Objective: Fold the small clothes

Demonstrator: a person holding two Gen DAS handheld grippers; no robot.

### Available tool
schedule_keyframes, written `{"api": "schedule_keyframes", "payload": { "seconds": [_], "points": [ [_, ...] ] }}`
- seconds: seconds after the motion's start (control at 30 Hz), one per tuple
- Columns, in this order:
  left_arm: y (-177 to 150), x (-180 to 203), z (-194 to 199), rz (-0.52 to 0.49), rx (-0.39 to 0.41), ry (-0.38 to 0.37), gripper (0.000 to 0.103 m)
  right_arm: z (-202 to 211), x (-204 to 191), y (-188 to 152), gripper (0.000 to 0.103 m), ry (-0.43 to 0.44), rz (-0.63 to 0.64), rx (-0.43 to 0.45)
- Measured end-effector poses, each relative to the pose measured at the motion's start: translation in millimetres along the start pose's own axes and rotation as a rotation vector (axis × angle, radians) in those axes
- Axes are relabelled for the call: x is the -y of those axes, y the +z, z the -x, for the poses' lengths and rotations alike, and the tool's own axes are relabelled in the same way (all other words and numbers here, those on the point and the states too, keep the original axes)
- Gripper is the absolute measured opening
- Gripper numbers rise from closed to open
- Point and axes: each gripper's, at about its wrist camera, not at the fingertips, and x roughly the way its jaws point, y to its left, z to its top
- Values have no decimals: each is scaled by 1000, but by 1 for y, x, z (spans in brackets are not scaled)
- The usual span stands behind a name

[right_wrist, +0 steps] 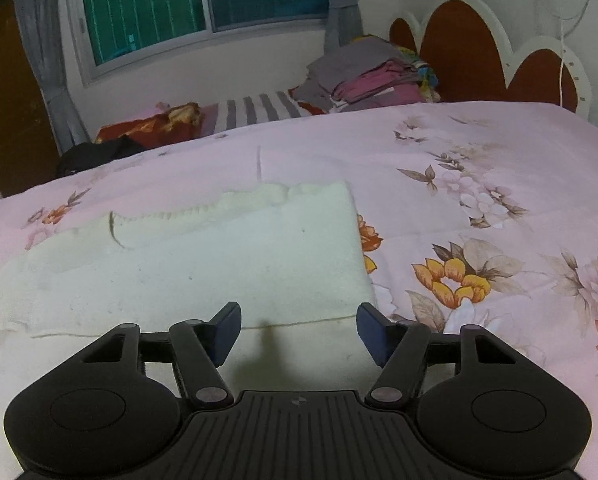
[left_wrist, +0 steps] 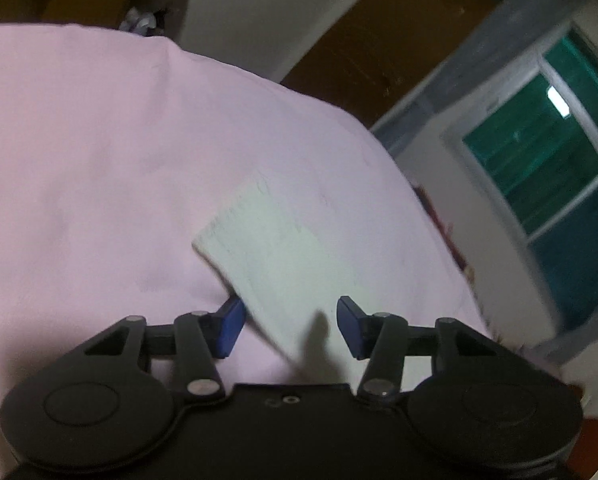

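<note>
A small cream-white cloth lies flat on the pink floral bedspread, with a ragged far edge and a straight right edge. My right gripper is open and empty just above the cloth's near edge. In the left wrist view the same cloth shows as a pale folded rectangle on the pink bedspread. My left gripper is open, its fingers on either side of the cloth's near corner, not closed on it.
A pile of folded clothes sits at the far side by the red-and-white headboard. A striped cloth, an orange-red cloth and a black garment lie along the far edge. A window is beyond.
</note>
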Motion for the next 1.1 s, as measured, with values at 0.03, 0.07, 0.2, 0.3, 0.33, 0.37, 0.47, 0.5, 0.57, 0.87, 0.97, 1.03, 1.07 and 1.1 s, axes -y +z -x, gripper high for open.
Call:
{"api": "schedule_keyframes", "payload": {
  "seconds": [0.03, 0.07, 0.2, 0.3, 0.33, 0.37, 0.47, 0.5, 0.57, 0.87, 0.97, 1.03, 1.07, 1.1],
  "points": [
    [4, -2, -4, 19, 1, -11, 49, 0, -2, 0, 64, -4, 0, -1],
    [5, -1, -7, 31, 0, -16, 45, 0, -3, 0, 64, -8, 0, -2],
    [20, -14, -17, 120, 11, -25, 3, -1, -6, 2, 64, -16, -18, -12],
    [30, -4, -12, 91, 62, -94, 3, 4, -8, 4, 64, -26, -21, -9],
    [29, -1, -16, 88, 43, -82, 3, 7, -9, 5, 64, -29, -15, -1],
    [29, 1, -24, 81, 6, -49, 3, 9, -9, 6, 64, -30, -12, 5],
    [28, -3, -34, 107, -13, -5, 3, 7, -7, 7, 64, -37, -19, -3],
    [29, 0, -32, 107, 3, -4, 3, 7, -5, 6, 64, -38, -27, -7],
    [33, 4, -30, 132, 28, -30, 3, 8, -1, 6, 64, -34, -37, -4],
    [0, 102, -9, -135, 15, -108, 3, -4, 28, 11, 64, -3, -66, 0],
    [-37, 153, -8, -231, -36, -179, 3, -7, 37, 13, 64, 15, -82, 0],
    [-64, 185, -10, -300, -82, -225, 3, -9, 42, 16, 64, 25, -78, 4],
    [-83, 202, -9, -342, -101, -244, 3, -10, 44, 17, 64, 31, -78, 5],
    [-103, 220, -7, -387, -111, -263, 3, -10, 47, 18, 64, 35, -80, 6]
  ]
}}
